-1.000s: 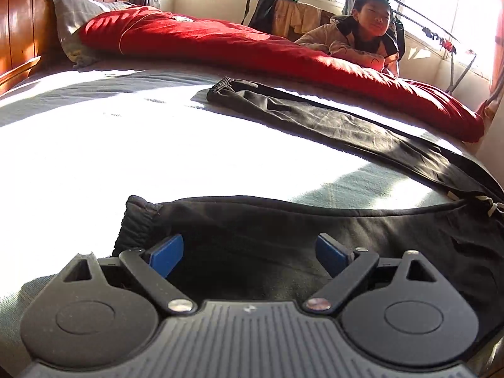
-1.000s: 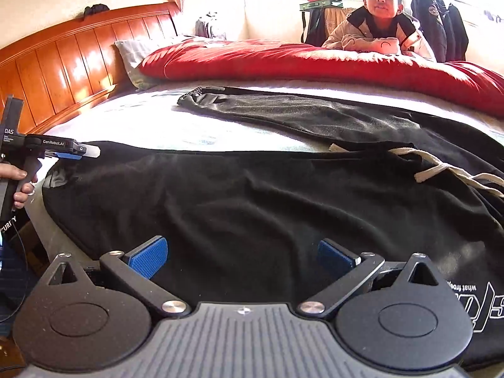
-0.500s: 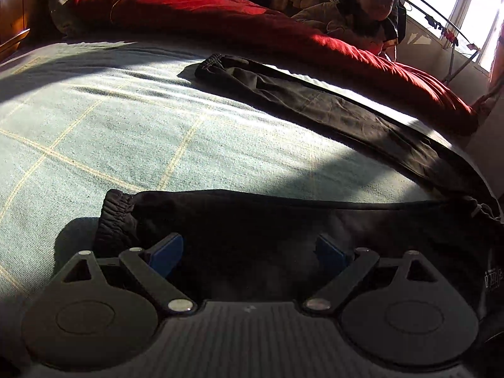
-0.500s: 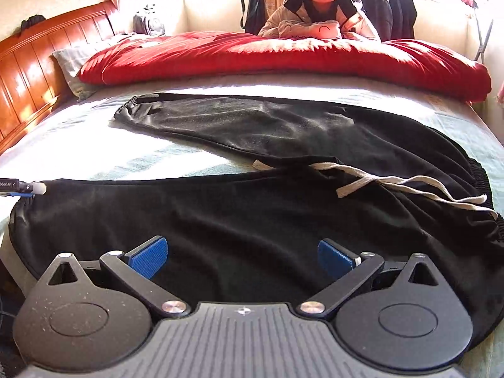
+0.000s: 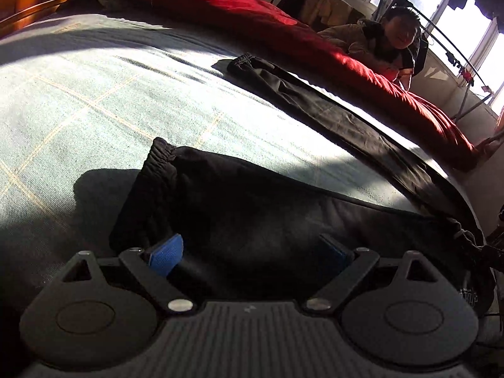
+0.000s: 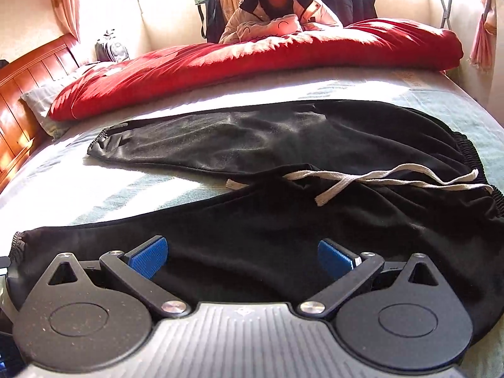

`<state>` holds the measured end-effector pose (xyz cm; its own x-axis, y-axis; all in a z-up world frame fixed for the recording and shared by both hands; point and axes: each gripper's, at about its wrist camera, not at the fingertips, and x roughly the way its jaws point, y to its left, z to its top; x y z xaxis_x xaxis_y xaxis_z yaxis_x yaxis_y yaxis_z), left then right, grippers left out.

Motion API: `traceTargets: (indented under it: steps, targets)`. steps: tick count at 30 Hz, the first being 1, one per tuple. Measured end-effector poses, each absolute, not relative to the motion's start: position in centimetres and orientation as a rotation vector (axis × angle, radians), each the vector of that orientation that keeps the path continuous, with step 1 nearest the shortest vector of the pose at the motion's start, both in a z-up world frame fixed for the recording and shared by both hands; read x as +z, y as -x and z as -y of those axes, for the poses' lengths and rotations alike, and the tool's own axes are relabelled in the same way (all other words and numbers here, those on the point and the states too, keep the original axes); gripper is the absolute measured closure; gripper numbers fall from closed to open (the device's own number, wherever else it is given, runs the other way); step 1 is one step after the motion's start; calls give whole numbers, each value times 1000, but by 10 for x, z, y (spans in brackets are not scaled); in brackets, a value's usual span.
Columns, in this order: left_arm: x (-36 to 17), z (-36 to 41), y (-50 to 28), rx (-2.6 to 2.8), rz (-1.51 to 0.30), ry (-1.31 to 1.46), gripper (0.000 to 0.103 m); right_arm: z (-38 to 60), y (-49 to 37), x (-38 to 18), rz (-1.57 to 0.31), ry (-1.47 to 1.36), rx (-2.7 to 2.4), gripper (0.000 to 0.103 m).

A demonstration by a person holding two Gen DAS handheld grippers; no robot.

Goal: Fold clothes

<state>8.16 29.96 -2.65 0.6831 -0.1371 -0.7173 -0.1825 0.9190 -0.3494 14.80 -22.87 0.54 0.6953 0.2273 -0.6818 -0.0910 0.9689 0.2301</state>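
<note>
Black jogger trousers [image 6: 283,220] lie spread on the bed, legs apart in a V, with a white drawstring [image 6: 375,178] across the waistband at the right. My right gripper [image 6: 242,256] hovers open over the near leg, its blue pads [image 6: 148,256] wide apart with only cloth beneath. In the left wrist view the same trousers [image 5: 267,220] show the near leg's elastic cuff [image 5: 157,160] at the left. My left gripper [image 5: 249,255] stands open just above that leg, close to the cuff, holding nothing. The far leg [image 5: 330,110] runs diagonally behind.
The bed has a pale green sheet [image 5: 94,94]. A red duvet [image 6: 252,60] is bunched along the far side, with a person [image 6: 277,12] leaning on it. A wooden headboard [image 6: 28,88] and grey pillow [image 6: 37,100] are at the left. Clothes hang near the window.
Both views have rolled and lifted a little. The right view has swung right, so the waistband and drawstring show fully. The left view has tilted, cuff now higher in frame. Both grippers stayed open.
</note>
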Motion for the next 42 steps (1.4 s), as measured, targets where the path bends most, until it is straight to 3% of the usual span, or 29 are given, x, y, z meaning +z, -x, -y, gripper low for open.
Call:
traceTargets:
  steps: [8,17,27,32,37,42]
  targets:
    - [-59,-309,-85,-34,-861,573,11,221,-161,5,-804,-175,195,0]
    - [-27,-301,-85,59,-813,389,11,225,-158,-4,-855,-170,141,0]
    - [-63,-271,-108,-6,-934,297,10,253,-132,-58,-1040,-259,35,0]
    - [-51,-267,-107,-33,-902,260,9,249,-126,-46,-976,-239,38,0]
    - [-54,-252,-111,-77,-913,222,9,202,-147,-44,-940,-108,148,0]
    - [-62,-252,-98,-70,-942,211,9,158,-136,-71,-1018,121,204,0]
